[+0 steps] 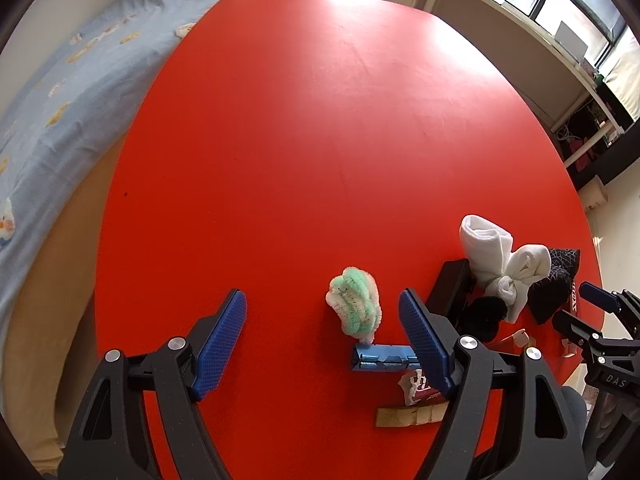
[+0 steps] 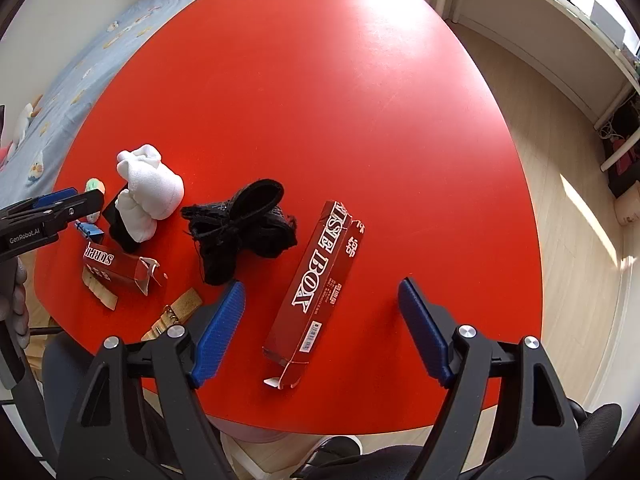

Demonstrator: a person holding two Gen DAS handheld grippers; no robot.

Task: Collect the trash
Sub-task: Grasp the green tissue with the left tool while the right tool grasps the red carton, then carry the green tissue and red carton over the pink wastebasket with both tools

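the red table point(image 2: 360, 100) carried all the litter near its front edge, probably so both tools could reach it from the seat. the long box point(image 2: 316, 288) lay flat, one end flap torn open, pointing toward the right gripper point(image 2: 320, 320); it sat between that gripper's spread blue pads, which held nothing, so it looked like the next pick. the black cloth point(image 2: 244, 232) lay just beside the box's far end, left of it, and the white cloth point(image 2: 148, 196) was knotted into a bundle further left. the short box point(image 2: 116, 268) lay on its side near the left edge, with card scraps point(image 2: 180, 308) around it

the left gripper point(image 1: 324, 340) hovered low, its jaws wide apart and empty. the green puff point(image 1: 354, 306) stood between its pads, nearer the right one, and the blue strip point(image 1: 380, 358) lay flat just below the puff, touching that right pad in view; whether it truly touched i could not tell
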